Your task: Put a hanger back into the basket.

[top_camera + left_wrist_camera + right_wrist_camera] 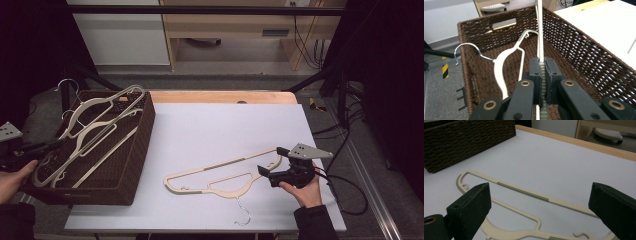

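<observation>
1. My desk point(220, 125) is a pale grey-white sheet on a light wooden top; a strip of that wood point(225, 96) shows along the far edge in the high view.
2. A dark brown wicker basket point(135, 150) sits at the desk's left end, partly hanging over that edge. Several cream hangers lie crossed inside it, their metal hooks poking out over the far left corner.
3. My left gripper point(541, 75) reaches in over the basket's near left corner. Its fingers point(535, 72) are pressed together on the straight bar of one cream hanger point(540, 37), which runs away from me towards the basket's far wall point(504, 22).
4. Beside that bar, another white hanger point(500, 70) rests on the basket floor, its steel hook point(466, 50) arching over the left wall.
5. My right gripper point(272, 167) hovers low at the right part of the desk, held in my right hand point(302, 192). Its fingers point(471, 205) are spread wide, with nothing pinched between them.
6. A single cream hanger point(220, 172) lies flat on the desk in front of those fingers, its hook point(244, 215) pointing at the near edge and its right shoulder just beside the fingertips.
7. Beyond the desk, a grey floor, a white cabinet point(120, 35) and a light wooden furniture piece point(235, 25) stand under a dark rail. Black cables point(345, 190) trail down on the right, and the room's sides are dark.
</observation>
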### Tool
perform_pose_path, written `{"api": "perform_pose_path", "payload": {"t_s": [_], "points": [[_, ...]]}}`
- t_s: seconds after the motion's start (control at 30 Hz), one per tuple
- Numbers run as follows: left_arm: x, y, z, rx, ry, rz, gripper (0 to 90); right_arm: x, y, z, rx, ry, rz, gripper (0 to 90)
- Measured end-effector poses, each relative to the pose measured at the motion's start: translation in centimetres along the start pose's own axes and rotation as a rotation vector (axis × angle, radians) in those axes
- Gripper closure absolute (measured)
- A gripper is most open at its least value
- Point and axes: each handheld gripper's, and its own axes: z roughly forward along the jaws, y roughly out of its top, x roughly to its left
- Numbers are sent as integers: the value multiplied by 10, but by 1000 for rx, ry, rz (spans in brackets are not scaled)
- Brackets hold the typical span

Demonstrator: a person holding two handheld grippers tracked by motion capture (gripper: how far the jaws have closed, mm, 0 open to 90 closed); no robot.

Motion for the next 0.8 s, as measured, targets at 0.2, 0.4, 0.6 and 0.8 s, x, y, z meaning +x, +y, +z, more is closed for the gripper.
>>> {"api": "perform_pose_path", "payload": {"t_s": [0.2,0.4,0.6,0.8], "points": [[15,-9,11,53,-14,-23,852,1,0,1,6,-2,5,45],[9,-21,25,94,-26,-40,852,1,0,2,9,-2,1,46],[4,-25,42,205,6,-68,847,1,-1,3,19,1,-4,47],[3,-26,55,320,114,-74,815,1,-1,3,20,4,-2,47]]}}
